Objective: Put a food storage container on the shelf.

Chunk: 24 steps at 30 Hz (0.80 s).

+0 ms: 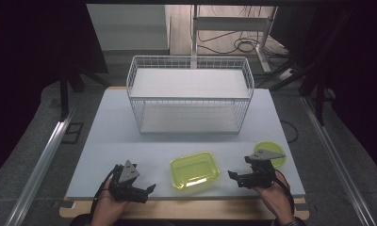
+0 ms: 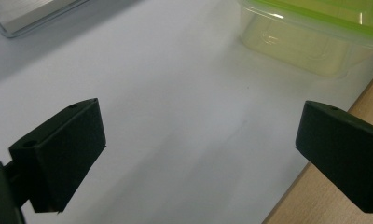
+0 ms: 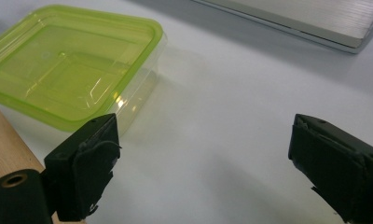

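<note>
A yellow-green rectangular box [image 1: 194, 170] with its lid on sits near the front edge of the white table top [image 1: 111, 136], between my two grippers. My left gripper [image 1: 148, 189] rests at the front left and points right toward the box; it is open, with bare table between its jaws [image 2: 198, 135]. The box [image 2: 310, 37] lies ahead of it, apart from the jaws. My right gripper [image 1: 233, 176] sits at the front right and points left; it is open with nothing between its jaws [image 3: 203, 154]. The box [image 3: 68, 65] is ahead and to its left.
A white wire two-level rack [image 1: 190, 94] stands at the back middle of the table. A round yellow-green dish [image 1: 271, 153] lies just behind the right gripper. A wooden edge [image 1: 186, 209] runs along the table's front. Cables and a desk frame are on the floor beyond.
</note>
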Each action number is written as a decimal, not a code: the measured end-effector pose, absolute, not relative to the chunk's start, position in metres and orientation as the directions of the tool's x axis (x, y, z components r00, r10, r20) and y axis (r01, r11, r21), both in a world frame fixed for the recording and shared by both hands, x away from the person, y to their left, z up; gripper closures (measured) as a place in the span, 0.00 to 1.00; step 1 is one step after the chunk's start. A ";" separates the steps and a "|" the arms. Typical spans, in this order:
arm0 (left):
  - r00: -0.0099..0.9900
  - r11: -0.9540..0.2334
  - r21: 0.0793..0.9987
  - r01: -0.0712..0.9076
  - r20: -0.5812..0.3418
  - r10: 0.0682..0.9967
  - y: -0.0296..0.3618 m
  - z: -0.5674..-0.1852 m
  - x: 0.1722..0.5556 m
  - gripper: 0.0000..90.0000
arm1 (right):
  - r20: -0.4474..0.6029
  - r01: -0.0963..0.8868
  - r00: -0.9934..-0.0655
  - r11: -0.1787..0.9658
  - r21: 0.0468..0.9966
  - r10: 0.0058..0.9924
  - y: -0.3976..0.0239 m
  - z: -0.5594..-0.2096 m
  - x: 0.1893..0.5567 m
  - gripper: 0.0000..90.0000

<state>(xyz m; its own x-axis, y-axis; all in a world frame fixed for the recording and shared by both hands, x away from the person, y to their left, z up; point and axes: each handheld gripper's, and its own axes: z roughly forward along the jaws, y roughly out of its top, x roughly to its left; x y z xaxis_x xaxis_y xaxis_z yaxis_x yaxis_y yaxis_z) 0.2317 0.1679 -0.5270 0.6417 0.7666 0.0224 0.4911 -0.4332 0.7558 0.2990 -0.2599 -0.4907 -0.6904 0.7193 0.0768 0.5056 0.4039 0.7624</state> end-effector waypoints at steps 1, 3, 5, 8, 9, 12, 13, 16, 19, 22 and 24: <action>0.642 -0.436 0.754 0.491 0.025 0.766 0.167 -0.527 0.232 0.01 | 0.071 0.498 -0.698 0.412 0.763 0.712 -0.259 -0.491 0.299 0.09; 0.644 -0.441 0.752 0.490 0.029 0.765 0.166 -0.528 0.232 0.01 | 0.069 0.496 -0.705 0.421 0.760 0.706 -0.258 -0.491 0.300 0.09; 0.645 -0.443 0.751 0.489 0.030 0.763 0.165 -0.528 0.232 0.01 | 0.081 0.499 -0.710 0.419 0.759 0.700 -0.258 -0.491 0.301 0.09; 0.645 -0.446 0.750 0.488 0.034 0.763 0.164 -0.529 0.232 0.01 | 0.105 0.511 -0.711 0.409 0.756 0.695 -0.257 -0.491 0.303 0.09; 0.645 -0.446 0.749 0.490 0.032 0.763 0.164 -0.529 0.232 0.01 | 0.115 0.516 -0.710 0.403 0.756 0.695 -0.257 -0.490 0.305 0.09; 0.645 -0.446 0.748 0.491 0.032 0.763 0.163 -0.530 0.232 0.01 | 0.142 0.534 -0.706 0.390 0.750 0.693 -0.254 -0.490 0.308 0.08; 0.645 -0.447 0.748 0.491 0.032 0.763 0.163 -0.530 0.232 0.01 | 0.146 0.538 -0.706 0.391 0.747 0.693 -0.252 -0.489 0.309 0.07; 0.647 -0.446 0.748 0.491 0.029 0.762 0.162 -0.530 0.232 0.01 | 0.175 0.559 -0.701 0.380 0.737 0.692 -0.248 -0.488 0.312 0.05; 0.648 -0.448 0.747 0.491 0.030 0.761 0.162 -0.530 0.232 0.01 | 0.193 0.576 -0.697 0.378 0.725 0.690 -0.242 -0.487 0.315 0.05; 0.648 -0.449 0.746 0.492 0.031 0.761 0.161 -0.531 0.232 0.01 | 0.219 0.600 -0.688 0.372 0.708 0.692 -0.238 -0.484 0.319 0.10; 0.648 -0.449 0.746 0.491 0.031 0.761 0.160 -0.531 0.232 0.01 | 0.245 0.615 -0.683 0.361 0.701 0.689 -0.236 -0.483 0.322 0.16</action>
<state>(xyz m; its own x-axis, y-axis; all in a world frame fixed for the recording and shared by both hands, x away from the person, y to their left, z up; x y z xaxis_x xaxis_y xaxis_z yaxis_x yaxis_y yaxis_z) 0.2320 0.1603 -0.5307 0.6478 0.7612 0.0314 0.4913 -0.4489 0.7464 0.3220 -0.2355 -0.4829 -0.6825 0.6887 0.2446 0.6155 0.3611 0.7006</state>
